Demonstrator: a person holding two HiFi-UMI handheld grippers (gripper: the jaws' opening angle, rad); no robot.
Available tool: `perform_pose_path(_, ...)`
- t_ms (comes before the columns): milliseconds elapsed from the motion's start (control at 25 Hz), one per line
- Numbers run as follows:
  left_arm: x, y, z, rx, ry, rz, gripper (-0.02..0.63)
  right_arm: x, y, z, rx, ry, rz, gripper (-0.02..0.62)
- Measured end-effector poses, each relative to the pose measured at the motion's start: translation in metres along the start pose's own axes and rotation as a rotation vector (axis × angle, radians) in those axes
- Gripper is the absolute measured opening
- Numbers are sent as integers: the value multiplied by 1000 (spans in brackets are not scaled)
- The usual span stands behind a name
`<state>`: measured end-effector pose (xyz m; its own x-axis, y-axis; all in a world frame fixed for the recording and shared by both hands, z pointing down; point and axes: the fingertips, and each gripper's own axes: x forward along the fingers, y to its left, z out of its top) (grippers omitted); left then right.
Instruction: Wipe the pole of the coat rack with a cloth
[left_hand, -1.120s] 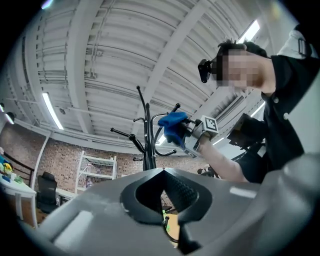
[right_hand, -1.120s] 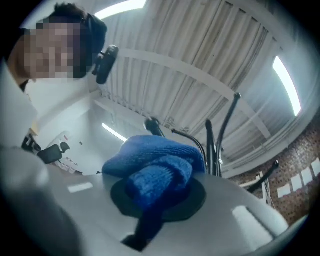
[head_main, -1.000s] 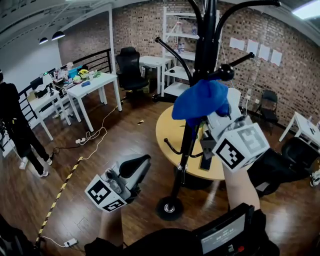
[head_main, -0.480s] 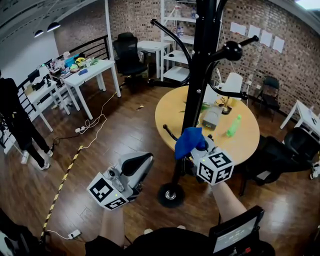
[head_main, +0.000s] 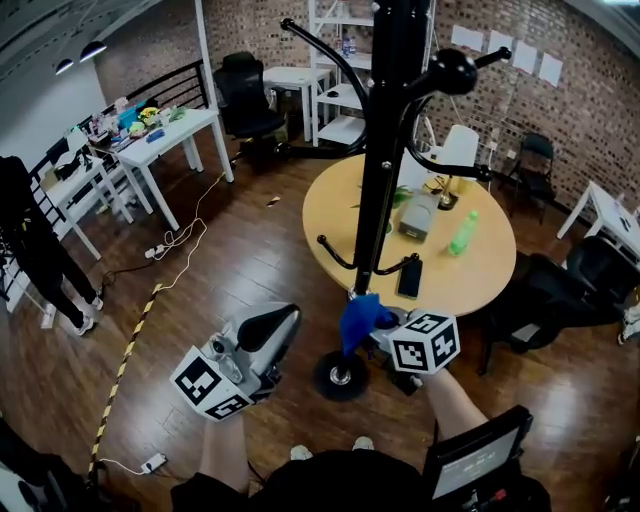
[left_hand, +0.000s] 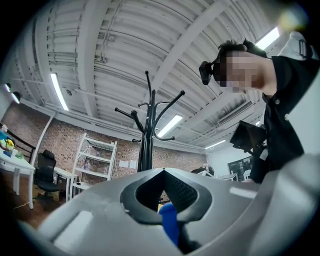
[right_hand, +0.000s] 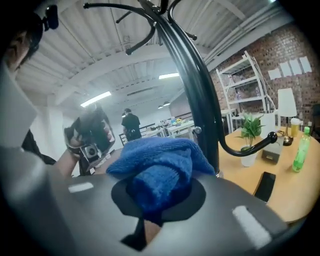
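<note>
- Coat rack (head_main: 378, 180): black, upright on the wood floor, just beside the round bench (head_main: 480, 285).
- Left claw (head_main: 268, 328): clenched with nothing between its jaws, held apart from the pole, left of the base.
- Right claw (head_main: 378, 326): grasping the blue cloth.
- Blue cloth (head_main: 357, 318): bunched against the pole's lowest stretch, just above the round base (head_main: 340, 376).

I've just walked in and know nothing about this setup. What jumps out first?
The tall black coat rack dominates the middle, its pole rising beside a round yellow table. Low on the pole, a bright blue cloth is pinched in the right gripper and held up to it. The left gripper hangs empty, jaws together, off to the side.
</note>
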<state>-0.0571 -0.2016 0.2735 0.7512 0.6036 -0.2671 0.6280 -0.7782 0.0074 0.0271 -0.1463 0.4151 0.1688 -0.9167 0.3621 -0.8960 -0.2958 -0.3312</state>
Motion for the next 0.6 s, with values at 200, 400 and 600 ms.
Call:
perform_pose_path(200,-4,6,7,20,0,14,-8,16,-34,8,-39,-31,-110,22)
perform_pose_path(400,-8,16,13,42,-6,32,-8,6,-57,38,-96,-128,-227,21)
perform_pose_path(600,-10,20,22,70,-17,35,-8,-34,-15,136,-188,-390,-200,21)
